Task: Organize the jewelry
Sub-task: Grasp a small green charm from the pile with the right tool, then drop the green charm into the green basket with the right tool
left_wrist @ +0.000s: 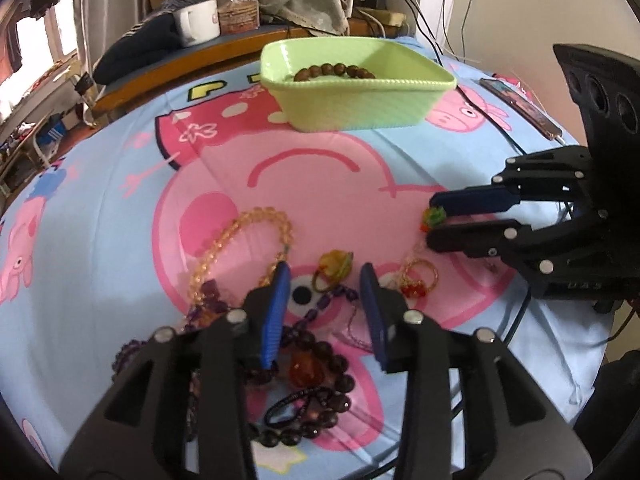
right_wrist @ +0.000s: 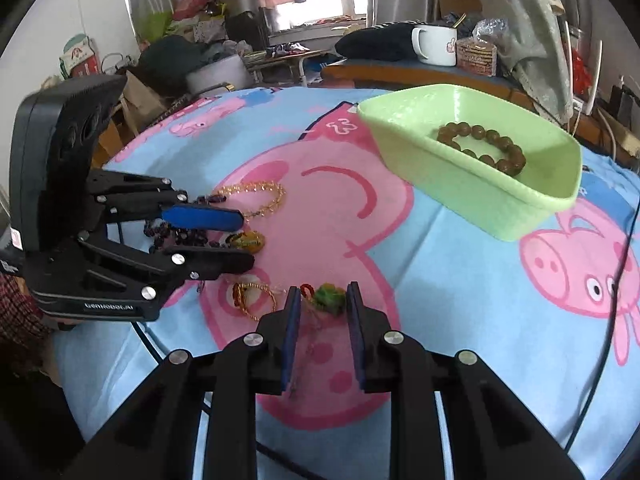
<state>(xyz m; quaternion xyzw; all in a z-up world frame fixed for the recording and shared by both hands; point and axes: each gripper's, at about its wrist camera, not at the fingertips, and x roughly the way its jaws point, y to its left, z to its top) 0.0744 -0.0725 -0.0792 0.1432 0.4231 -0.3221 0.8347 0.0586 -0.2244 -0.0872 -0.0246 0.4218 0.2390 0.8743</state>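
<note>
My right gripper (right_wrist: 323, 290) is shut on a small green and red pendant (right_wrist: 330, 298) that rests on the sheet; the left wrist view shows this gripper (left_wrist: 432, 218) at the right. My left gripper (left_wrist: 325, 269) stands open over a pile of jewelry, with a yellow ring (left_wrist: 334, 264) between its tips and untouched. Around it lie an amber bead necklace (left_wrist: 240, 224), dark purple beads (left_wrist: 328, 360) and a gold ring with a red stone (left_wrist: 418, 280). Further back, a green basket (left_wrist: 360, 100) holds a brown bead bracelet (left_wrist: 336, 70).
A cartoon pig sheet (right_wrist: 480, 300) covers the surface. A phone (left_wrist: 520, 106) and a black cable (left_wrist: 480, 108) lie at the far right. A white mug (right_wrist: 436, 44) and clutter stand on a desk behind the basket.
</note>
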